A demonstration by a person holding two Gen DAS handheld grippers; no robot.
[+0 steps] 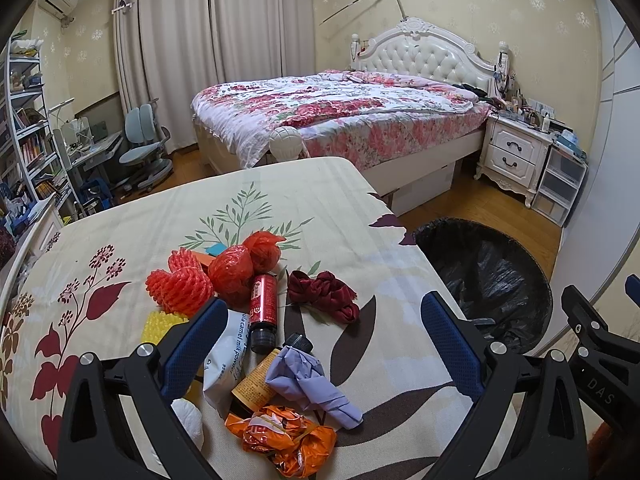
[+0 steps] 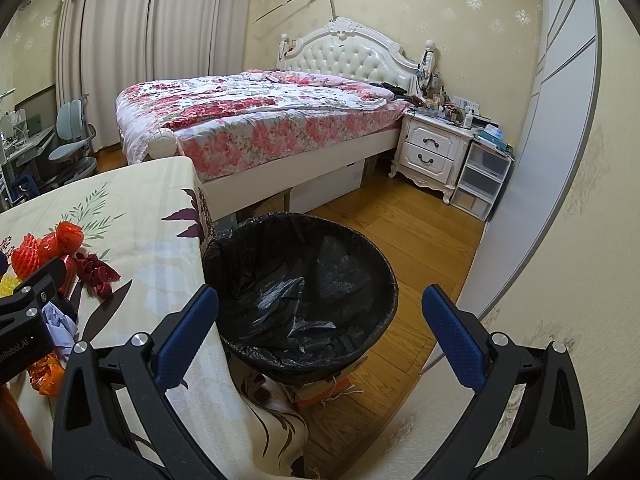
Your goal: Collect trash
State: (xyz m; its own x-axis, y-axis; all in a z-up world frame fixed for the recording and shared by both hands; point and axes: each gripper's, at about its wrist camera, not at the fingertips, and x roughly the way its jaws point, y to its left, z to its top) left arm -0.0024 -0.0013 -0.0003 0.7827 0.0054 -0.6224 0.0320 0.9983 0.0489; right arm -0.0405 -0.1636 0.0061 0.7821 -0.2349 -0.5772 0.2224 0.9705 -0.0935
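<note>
1. Bedroom all round us: a bed [image 1: 340, 120] with a floral quilt fills the upper centre of both views, a white nightstand [image 1: 516, 152] to its right, curtains [image 1: 192, 48] upper left.
2. We see the counter [image 1: 140, 232], covered in a cream leaf-print cloth, filling the lower left of the left wrist view and the left edge of the right wrist view.
3. Our trash lies in a loose cluster at lower centre of the left wrist view: red foam netting [image 1: 180, 288], two red plastic bags [image 1: 248, 260], a small red bottle [image 1: 263, 308] lying on its side, a dark red fabric piece [image 1: 324, 292], a white sachet [image 1: 224, 368], a tube [image 1: 260, 380] with a black cap, crumpled lilac paper [image 1: 308, 380] lying over the tube, and a crumpled orange wrapper [image 1: 284, 436] nearest the camera.
4. Our left gripper [image 1: 320, 340] hangs above this cluster, jaws spread wide with nothing between them; the bottle, tube and lilac paper show in the gap.
5. We see the trash bin [image 2: 304, 280], lined with a black bag, just beside the counter's right edge at centre of the right wrist view; it holds no trash that we can make out.
6. Our right gripper [image 2: 320, 332] hangs over the bin's near rim, jaws likewise wide apart and holding nothing.
</note>
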